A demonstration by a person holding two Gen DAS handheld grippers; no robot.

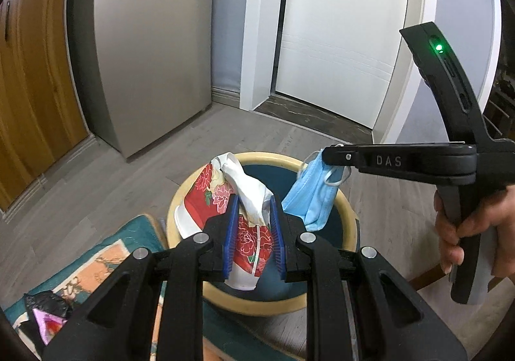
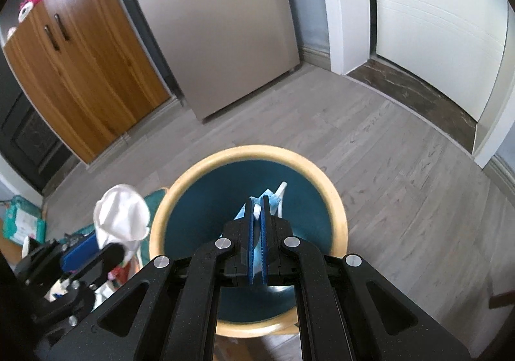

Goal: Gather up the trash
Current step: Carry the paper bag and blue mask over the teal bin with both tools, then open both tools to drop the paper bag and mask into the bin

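My left gripper (image 1: 253, 200) is shut on a crushed paper cup (image 1: 248, 226), white with red flowers, and holds it over the round bin (image 1: 180, 197), which has a cream rim and a dark teal inside. My right gripper (image 2: 257, 200) is shut on a blue face mask (image 2: 273, 200) and holds it above the same bin (image 2: 193, 164). In the left wrist view the right gripper (image 1: 328, 156) comes in from the right, with the mask (image 1: 315, 197) hanging from its tip over the bin's right rim. In the right wrist view the left gripper (image 2: 96, 248) with the cup (image 2: 120, 216) is at the lower left.
A patterned mat (image 1: 96, 264) with a black and pink wrapper (image 1: 48, 312) lies left of the bin. A grey fridge (image 1: 145, 55), a wooden cabinet (image 2: 80, 71) and a white door (image 1: 338, 23) stand behind on grey plank floor. A pack of wipes (image 2: 22, 222) lies at the far left.
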